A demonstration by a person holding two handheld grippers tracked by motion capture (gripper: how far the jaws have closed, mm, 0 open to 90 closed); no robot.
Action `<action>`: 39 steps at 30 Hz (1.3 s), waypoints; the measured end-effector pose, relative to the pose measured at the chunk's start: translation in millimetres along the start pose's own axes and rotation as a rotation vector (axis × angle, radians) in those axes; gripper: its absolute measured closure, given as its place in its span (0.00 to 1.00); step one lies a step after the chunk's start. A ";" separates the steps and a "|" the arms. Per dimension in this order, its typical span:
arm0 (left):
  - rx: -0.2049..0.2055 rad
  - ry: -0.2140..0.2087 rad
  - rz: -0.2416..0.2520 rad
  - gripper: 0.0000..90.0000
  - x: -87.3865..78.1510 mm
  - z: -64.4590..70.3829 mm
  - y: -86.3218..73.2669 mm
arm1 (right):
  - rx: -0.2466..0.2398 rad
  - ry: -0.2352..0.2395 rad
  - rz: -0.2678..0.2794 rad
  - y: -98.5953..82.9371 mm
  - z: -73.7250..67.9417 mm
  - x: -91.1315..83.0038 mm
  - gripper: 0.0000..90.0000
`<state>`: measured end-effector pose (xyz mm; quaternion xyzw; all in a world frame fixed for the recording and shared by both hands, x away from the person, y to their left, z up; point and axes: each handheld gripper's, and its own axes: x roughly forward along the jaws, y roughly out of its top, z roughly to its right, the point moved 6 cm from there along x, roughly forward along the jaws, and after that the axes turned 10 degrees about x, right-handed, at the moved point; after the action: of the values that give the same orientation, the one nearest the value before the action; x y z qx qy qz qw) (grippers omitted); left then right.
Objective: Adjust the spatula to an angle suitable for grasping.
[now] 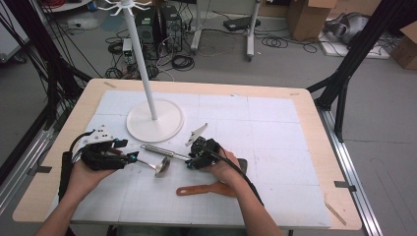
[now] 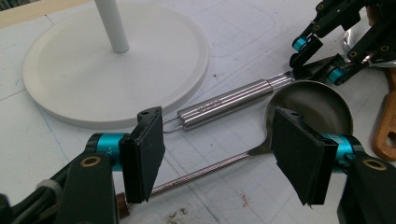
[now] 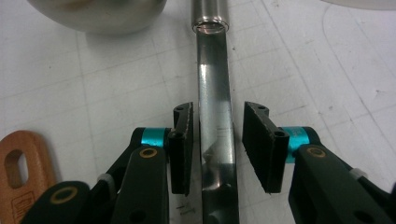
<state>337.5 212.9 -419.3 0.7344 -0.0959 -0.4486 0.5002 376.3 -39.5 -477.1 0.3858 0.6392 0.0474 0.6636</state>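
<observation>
Right gripper jaws spread astride the flat steel utensil shaft — left gripper spread over the ladle.

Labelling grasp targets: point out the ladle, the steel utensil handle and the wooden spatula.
ladle [image 2: 312, 105]: left gripper view, inside of bowl.
steel utensil handle [image 3: 214, 100]: right gripper view, flat shaft.
wooden spatula [image 1: 206, 189]: high view, mid-handle.

Place: a lab or workshop
Floor: cables and computer towers are lying about
Corners: cardboard boxes are standing
Frame: black rig struts are flanking the tabletop
</observation>
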 end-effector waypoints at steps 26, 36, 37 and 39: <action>-0.007 -0.001 0.013 0.40 -1.6 -1.7 2.1 | -0.028 0.050 -0.013 2.7 -1.3 -1.4 0.83; 0.001 -0.010 0.031 0.41 -2.6 3.6 8.9 | -0.007 0.051 0.037 5.9 1.4 -15.9 0.83; 0.001 -0.011 0.032 0.41 -2.6 4.2 9.8 | -0.006 0.048 0.055 7.0 2.0 -19.9 0.83; -0.001 -0.016 0.042 0.41 -2.7 6.7 13.4 | -0.004 0.048 0.067 7.8 1.8 -23.9 0.83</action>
<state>335.1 203.8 -407.5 0.7283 -0.1149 -0.4441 0.5090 377.0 -48.1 -453.5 0.4047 0.6414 0.0802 0.6469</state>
